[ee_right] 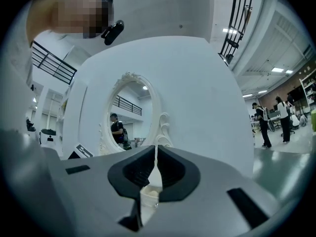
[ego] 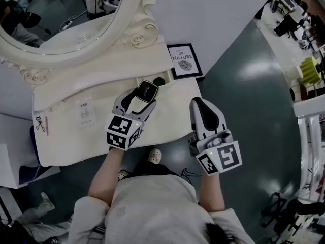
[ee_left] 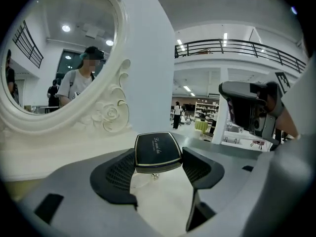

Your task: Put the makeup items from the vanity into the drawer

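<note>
A black compact (ego: 148,91) with a thin gold rim is held flat over the white vanity top (ego: 66,136), and my left gripper (ego: 143,94) is shut on it. In the left gripper view the compact (ee_left: 157,151) sits between the two dark pads (ee_left: 116,174), lid up. Just beyond it lies a shallow open compartment (ego: 143,79) with a dark round item (ego: 159,80) inside. My right gripper (ego: 199,102) hovers off the vanity's right front corner. It is shut, with nothing between its jaws (ee_right: 155,168).
An ornate oval mirror (ego: 66,29) stands at the back of the vanity. A black-framed print (ego: 184,60) leans at the back right. A small paper label (ego: 85,112) lies on the left part of the top. Dark green floor (ego: 244,116) lies to the right.
</note>
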A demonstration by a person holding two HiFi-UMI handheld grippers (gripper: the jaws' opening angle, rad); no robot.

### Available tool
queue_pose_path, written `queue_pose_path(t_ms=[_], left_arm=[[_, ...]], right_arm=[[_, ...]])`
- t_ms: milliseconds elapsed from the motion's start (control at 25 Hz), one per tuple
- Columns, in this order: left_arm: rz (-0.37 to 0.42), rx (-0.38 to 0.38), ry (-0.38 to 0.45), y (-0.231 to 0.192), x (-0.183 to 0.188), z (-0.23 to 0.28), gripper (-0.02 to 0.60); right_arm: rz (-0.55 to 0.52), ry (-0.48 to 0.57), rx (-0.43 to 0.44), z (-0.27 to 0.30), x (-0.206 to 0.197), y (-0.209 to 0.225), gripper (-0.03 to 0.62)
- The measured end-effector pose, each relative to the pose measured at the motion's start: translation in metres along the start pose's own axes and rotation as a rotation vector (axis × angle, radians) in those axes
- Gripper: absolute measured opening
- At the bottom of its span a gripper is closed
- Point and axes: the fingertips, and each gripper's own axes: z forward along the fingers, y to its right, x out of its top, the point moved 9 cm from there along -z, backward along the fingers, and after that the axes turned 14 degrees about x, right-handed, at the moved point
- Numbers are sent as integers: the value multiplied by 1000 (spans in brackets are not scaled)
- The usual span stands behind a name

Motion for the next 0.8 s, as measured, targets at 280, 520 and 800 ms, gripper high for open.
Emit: queue_pose_path(t_ms=[280, 520, 800], left_arm=[[13, -12, -127, 5, -12, 35, 316], [10, -10, -219, 3, -16, 55, 316], [-15, 0, -309, 2, -14, 76, 316]], right_arm=[[14, -7, -9, -6, -5, 15, 29], [26, -8, -6, -6, -7, 24, 29], [36, -10, -6, -7, -11, 32, 29]])
